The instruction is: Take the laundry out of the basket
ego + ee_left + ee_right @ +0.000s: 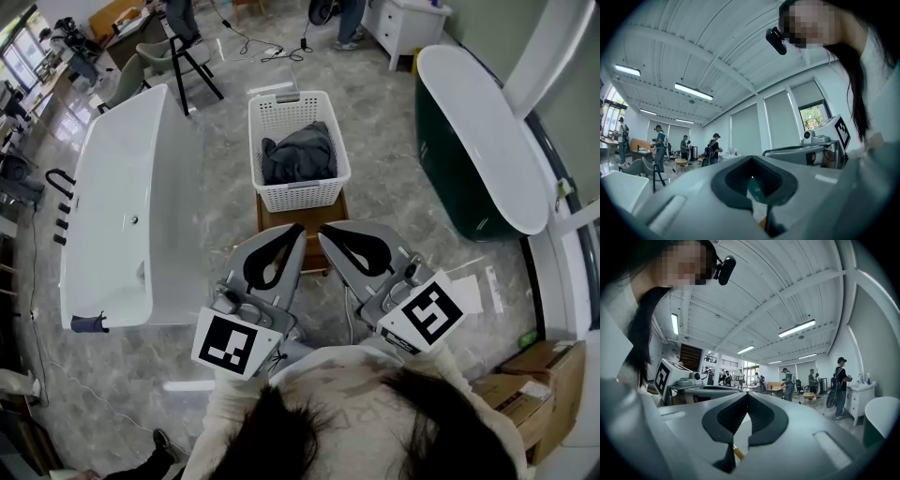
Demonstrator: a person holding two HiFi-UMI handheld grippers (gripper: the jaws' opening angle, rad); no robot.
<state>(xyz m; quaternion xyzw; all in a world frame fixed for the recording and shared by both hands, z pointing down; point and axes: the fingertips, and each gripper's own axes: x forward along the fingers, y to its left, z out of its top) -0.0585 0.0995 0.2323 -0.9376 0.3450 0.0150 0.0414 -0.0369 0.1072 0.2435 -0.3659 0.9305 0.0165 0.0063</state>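
A white slatted laundry basket (292, 194) stands on a low wooden stool (336, 209), just beyond my grippers in the head view. Dark grey laundry (298, 156) lies bunched inside it. My left gripper (299, 228) and right gripper (322, 232) are held side by side in front of the stool, short of the basket. Both point level toward the room. In the left gripper view the left gripper (751, 159) has its jaws meeting at the tips with nothing between them. The right gripper (747, 394) looks the same in its own view. The basket shows in neither gripper view.
A white bathtub (90, 217) lies to the left and a dark green bathtub (448, 175) to the right. Behind the basket stand a black chair (190, 52) and a white cabinet (405, 26). A cardboard box (536, 377) sits at the lower right. Several people stand far off (840, 383).
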